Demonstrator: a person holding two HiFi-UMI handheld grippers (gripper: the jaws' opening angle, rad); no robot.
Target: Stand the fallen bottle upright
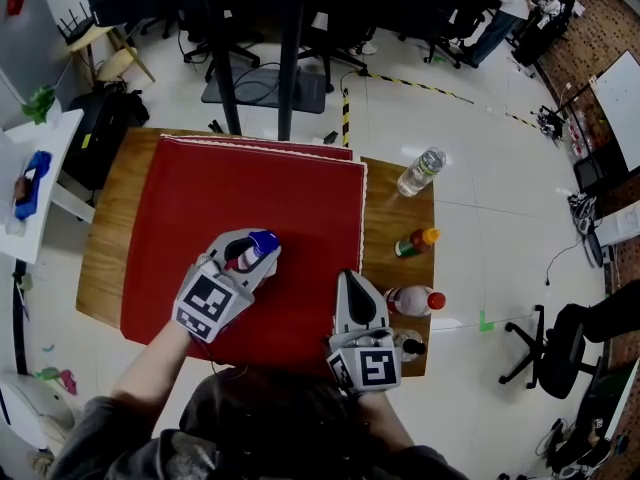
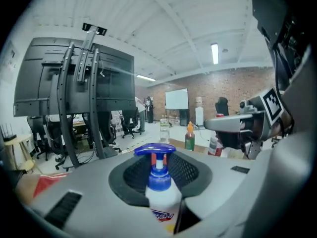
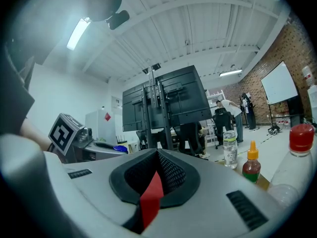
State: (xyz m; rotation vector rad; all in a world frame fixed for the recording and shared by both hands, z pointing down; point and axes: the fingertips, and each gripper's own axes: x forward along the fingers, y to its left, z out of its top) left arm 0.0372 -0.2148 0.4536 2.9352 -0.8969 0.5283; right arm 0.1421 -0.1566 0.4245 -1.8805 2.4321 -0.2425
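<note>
Currently: pump bottle, white body with printed label, blue collar, blue pump head, red showing under head. Clamped at body between jaws of left tool, pump end up, over front part of red mat on wooden bench. Right tool: jaws closed, nothing between, near mat's front right corner.

Wooden table: a red mat covers most of the top. On the bare right strip stand a clear bottle, an orange-capped bottle and a red-capped bottle.
</note>
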